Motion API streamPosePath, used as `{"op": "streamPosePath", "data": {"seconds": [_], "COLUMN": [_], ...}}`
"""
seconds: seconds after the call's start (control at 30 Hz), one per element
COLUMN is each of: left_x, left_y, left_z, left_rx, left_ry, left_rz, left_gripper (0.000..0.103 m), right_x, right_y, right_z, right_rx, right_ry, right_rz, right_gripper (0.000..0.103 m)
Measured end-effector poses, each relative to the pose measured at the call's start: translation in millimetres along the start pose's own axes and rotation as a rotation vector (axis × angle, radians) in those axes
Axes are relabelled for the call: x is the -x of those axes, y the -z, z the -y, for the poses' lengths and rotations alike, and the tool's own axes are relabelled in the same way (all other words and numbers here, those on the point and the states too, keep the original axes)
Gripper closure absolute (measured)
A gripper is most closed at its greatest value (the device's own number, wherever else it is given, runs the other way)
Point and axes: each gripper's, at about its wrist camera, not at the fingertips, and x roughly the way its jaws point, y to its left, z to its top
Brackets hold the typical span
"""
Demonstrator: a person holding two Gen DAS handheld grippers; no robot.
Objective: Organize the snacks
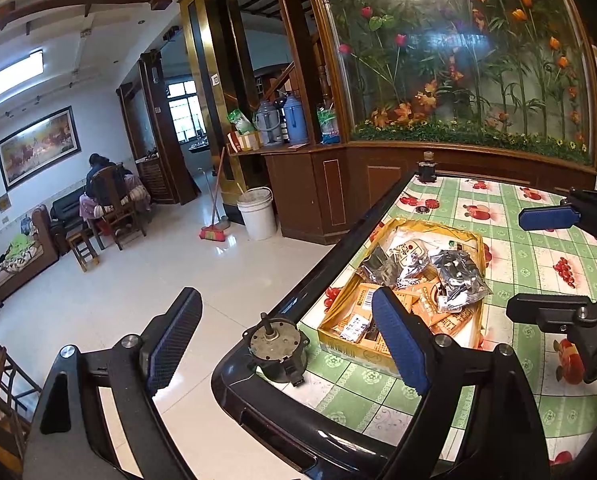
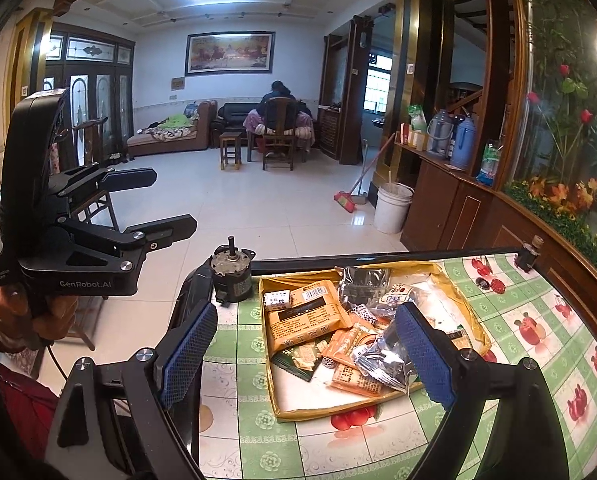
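Left gripper [image 1: 286,344]: jaws spread wide, released, nothing between the pads; it sits off the bench's near corner, one blue pad over the floor, the other over the near end of the box. Right gripper [image 2: 310,356]: jaws likewise wide and released, nothing grasped; its right pad hangs just over a silver foil packet [image 2: 382,360], contact cannot be told. From the right wrist view the left gripper shows well to the left, off the bench edge, held by a hand [image 2: 38,316] with a red sleeve [image 2: 22,412] below it. Shallow yellow cardboard box [image 2: 362,404] lies open on the bench [image 2: 538,360], which carries a green checked cloth with fruit prints and a black rim. Inside the box, loosely heaped: a large orange packet [image 2: 306,316] with a small white packet [image 2: 276,300] on its upper corner, smaller orange packets [image 2: 350,344], a dark green sachet [image 2: 298,360], a second silver foil packet [image 2: 362,280] at the far side, and a clear wrapper along the far right wall. Near left floor of the box is bare. A small grey motor [image 2: 232,274] with an upright shaft stands at the bench corner just beside the box. A small dark bottle [image 2: 530,254] stands at the far corner, well apart. Beyond: tiled floor, white bucket [image 2: 392,208], broom [image 2: 354,192], a person seated at a distant table.
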Motion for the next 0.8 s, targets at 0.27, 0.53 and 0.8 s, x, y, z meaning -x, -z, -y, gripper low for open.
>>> {"op": "streamPosePath", "data": {"seconds": [0.27,0.53,0.8], "left_x": [1,3,2], "left_y": [0,0,-2], "left_z": [-4,-8,-11], "left_rx": [0.006,0.014,0.025], "left_ry": [-0.006,0.003,0.009], "left_rz": [-0.004,-0.002,-0.011], "left_gripper": [0.015,0.015,0.015], "right_x": [-7,-11,-20], "right_y": [-6,-17,-17], "right_z": [0,1,-2], "right_rx": [0.014,0.028,0.056], "right_ry": [-0.029,-0.063,-0.067], "right_rz": [-0.003,-0.007,-0.037], "right_gripper": [0.011,0.011,0.011]}}
